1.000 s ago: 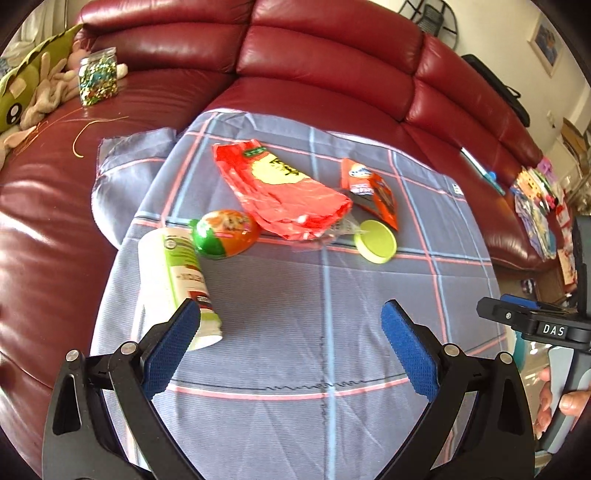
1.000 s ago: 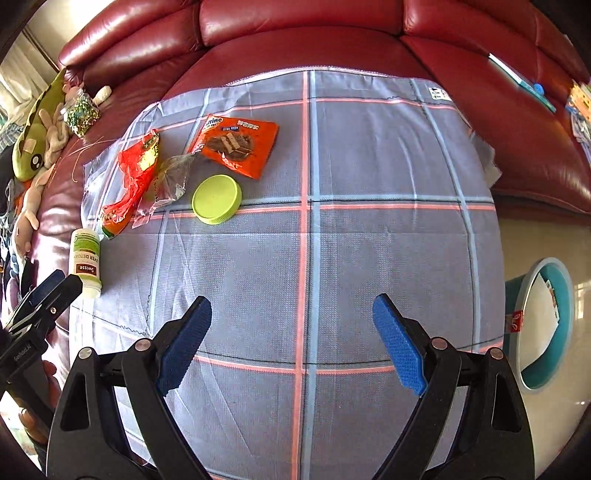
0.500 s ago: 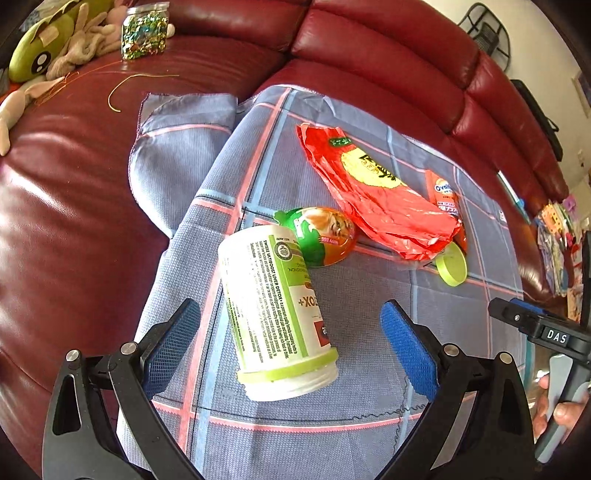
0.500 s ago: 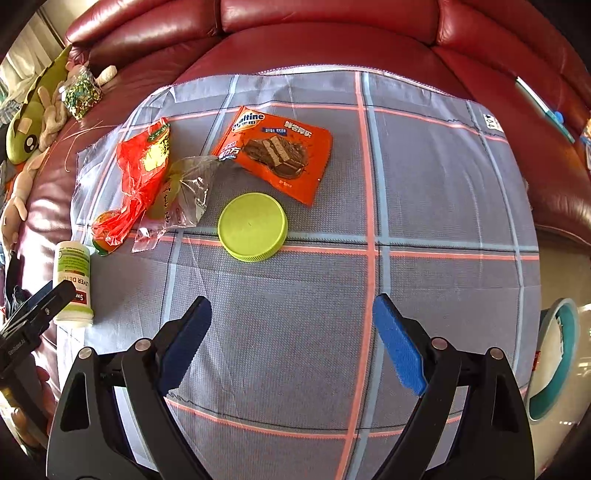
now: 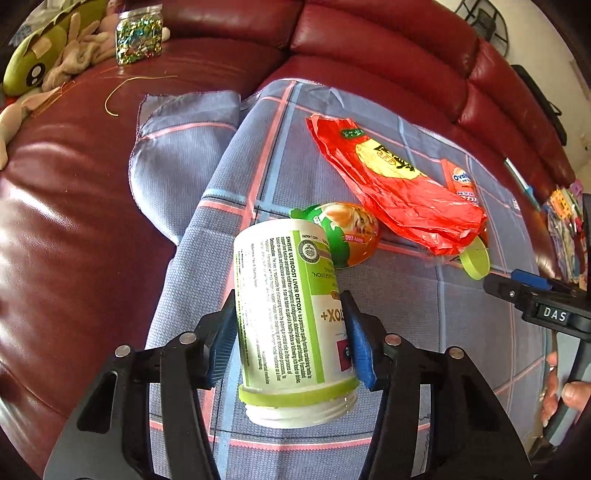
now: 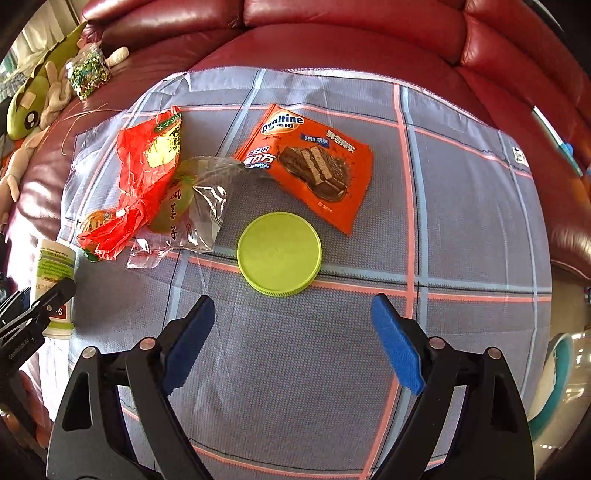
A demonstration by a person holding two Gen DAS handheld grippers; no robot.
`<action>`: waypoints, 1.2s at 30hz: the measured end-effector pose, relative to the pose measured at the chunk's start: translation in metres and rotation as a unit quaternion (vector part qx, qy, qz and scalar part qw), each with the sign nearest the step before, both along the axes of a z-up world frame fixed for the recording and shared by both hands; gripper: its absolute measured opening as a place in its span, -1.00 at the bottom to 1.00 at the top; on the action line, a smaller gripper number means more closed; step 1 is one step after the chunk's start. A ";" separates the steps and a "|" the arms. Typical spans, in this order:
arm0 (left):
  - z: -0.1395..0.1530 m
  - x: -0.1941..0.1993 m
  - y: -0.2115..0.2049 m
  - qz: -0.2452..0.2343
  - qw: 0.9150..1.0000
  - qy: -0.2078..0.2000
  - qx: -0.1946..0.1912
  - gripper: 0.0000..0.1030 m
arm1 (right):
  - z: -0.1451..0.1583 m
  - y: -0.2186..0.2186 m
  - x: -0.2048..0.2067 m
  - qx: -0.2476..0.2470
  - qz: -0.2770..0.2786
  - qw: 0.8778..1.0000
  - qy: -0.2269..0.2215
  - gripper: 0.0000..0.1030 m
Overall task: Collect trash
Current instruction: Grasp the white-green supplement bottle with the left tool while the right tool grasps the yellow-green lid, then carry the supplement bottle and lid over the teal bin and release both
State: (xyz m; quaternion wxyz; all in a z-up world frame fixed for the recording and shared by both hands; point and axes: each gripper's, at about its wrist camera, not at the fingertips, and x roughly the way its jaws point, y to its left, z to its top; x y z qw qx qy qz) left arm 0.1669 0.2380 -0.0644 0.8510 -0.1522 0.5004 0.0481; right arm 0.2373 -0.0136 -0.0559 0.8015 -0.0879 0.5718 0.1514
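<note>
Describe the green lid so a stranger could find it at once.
On the red sofa lies a checked cloth. Near its middle, just ahead of the open right gripper, sits the lid: the only flat, plain lime-green disc, between the orange wafer packet and clear wrapper.

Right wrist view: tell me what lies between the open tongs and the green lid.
Nothing but bare checked cloth separates the right tongs from the green lid; the right wrist view shows this.

On a checked cloth [image 6: 461,221] spread over a sofa [image 5: 74,221], a lidless bottle [image 5: 291,314] lies on its side, an egg-shaped container [image 5: 347,236] just behind it, 1 crumpled wrapper [image 5: 399,188] beyond; a loose lid [image 6: 279,254] sits before the Ovaltine packet [image 6: 310,166].
</note>
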 end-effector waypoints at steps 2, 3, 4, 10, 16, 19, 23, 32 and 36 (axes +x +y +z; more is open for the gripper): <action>0.000 -0.002 0.001 0.000 1.000 -0.001 -0.002 0.05 | -0.003 0.004 0.003 -0.003 0.005 1.000 -0.001 0.56; 0.000 -0.003 0.002 0.000 1.000 -0.002 -0.004 0.05 | -0.005 0.007 0.005 -0.005 0.007 1.000 -0.002 0.56; 0.000 -0.003 0.002 -0.001 1.000 -0.003 -0.006 0.05 | -0.007 0.009 0.006 -0.007 0.010 1.000 -0.003 0.53; 0.004 -0.005 -0.002 -0.009 1.000 -0.009 -0.006 0.06 | -0.016 0.017 0.012 -0.011 0.017 1.000 -0.007 0.37; 0.007 -0.004 -0.009 -0.017 1.000 -0.013 -0.001 0.06 | -0.014 0.021 0.011 -0.010 0.035 0.999 -0.025 0.01; 0.011 -0.005 -0.013 -0.020 1.000 -0.016 -0.001 0.06 | -0.014 0.019 0.007 -0.010 0.036 0.999 -0.015 0.01; 0.015 -0.008 -0.024 -0.027 0.999 -0.019 0.000 0.06 | -0.007 0.006 -0.003 0.004 0.031 0.999 -0.015 0.01; 0.028 -0.017 -0.064 -0.061 0.998 -0.031 0.010 0.06 | 0.020 -0.051 -0.024 0.033 0.000 0.999 -0.026 0.01; 0.038 -0.019 -0.094 -0.086 0.995 -0.040 0.014 0.06 | 0.036 -0.087 -0.036 0.048 -0.019 0.998 -0.033 0.01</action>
